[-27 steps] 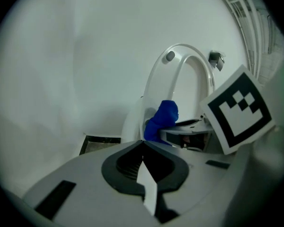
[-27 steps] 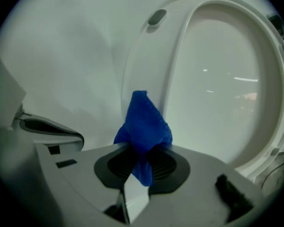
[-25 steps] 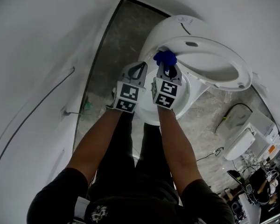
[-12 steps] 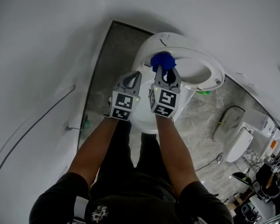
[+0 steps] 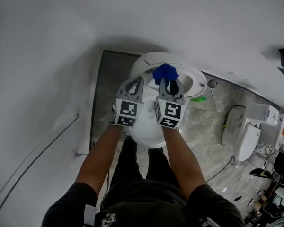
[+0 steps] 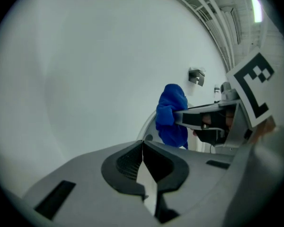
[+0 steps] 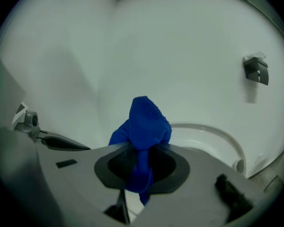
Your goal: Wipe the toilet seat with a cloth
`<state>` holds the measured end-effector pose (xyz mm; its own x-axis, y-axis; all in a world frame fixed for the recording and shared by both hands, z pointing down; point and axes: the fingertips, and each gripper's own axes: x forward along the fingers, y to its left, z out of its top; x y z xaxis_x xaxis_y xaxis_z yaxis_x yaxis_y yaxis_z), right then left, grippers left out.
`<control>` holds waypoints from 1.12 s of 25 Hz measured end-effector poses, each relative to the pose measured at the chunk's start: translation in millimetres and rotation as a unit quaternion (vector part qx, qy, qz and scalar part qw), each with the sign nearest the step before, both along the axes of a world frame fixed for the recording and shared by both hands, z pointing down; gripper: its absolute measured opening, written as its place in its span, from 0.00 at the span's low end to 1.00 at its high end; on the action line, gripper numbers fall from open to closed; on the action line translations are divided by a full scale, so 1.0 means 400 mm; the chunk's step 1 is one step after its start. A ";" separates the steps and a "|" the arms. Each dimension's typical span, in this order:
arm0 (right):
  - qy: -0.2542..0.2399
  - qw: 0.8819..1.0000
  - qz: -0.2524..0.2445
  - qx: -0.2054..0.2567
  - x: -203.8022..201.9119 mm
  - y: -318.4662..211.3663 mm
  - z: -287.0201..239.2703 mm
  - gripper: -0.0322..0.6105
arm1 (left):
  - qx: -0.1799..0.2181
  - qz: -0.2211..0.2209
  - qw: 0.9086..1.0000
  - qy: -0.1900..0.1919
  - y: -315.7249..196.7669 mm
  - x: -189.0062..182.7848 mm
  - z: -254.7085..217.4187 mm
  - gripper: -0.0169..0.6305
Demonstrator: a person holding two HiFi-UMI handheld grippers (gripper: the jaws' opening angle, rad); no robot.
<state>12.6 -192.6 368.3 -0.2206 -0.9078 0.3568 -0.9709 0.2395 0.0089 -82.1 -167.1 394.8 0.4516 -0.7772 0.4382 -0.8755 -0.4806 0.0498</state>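
Seen from overhead, a person's bare forearms reach forward with a gripper in each hand, side by side above a white toilet bowl (image 5: pixel 149 132) set against a white wall. The right gripper (image 5: pixel 166 80) is clamped on a bunched blue cloth (image 5: pixel 165 73), which bulges out past its tips and also hangs down between the jaws in the right gripper view. The cloth is at the near rim of the raised toilet seat (image 5: pixel 199 82); whether it presses on the seat cannot be told. The left gripper (image 5: pixel 138 80), just beside the right one, has its jaws closed together with nothing between them. Grey marbled floor (image 5: pixel 208 126) surrounds the bowl, and a second white toilet (image 5: pixel 248 137) stands well apart to the right.
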 end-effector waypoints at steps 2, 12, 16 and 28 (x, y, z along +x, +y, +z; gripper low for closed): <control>-0.004 1.000 0.019 0.003 0.037 -0.003 -0.019 0.16 | 0.013 0.010 1.000 0.000 -0.017 0.023 -0.034 0.04; 0.033 0.999 0.009 -0.003 0.156 0.051 -0.060 0.16 | 0.038 0.061 0.996 -0.053 -0.080 0.141 -0.083 0.26; 0.014 1.000 0.014 0.014 0.176 0.110 -0.116 0.16 | 0.049 0.087 0.989 -0.106 -0.078 0.168 -0.061 0.26; 0.005 0.999 0.047 -0.002 0.220 0.314 -0.149 0.16 | 0.077 0.146 0.971 -0.174 -0.077 0.194 -0.035 0.28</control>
<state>100.5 -67.0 308.7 -0.1313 -0.9227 0.3625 -0.9888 0.1481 0.0188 -4.5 -197.9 380.9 0.5074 -0.7067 0.4931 -0.6519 -0.6890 -0.3167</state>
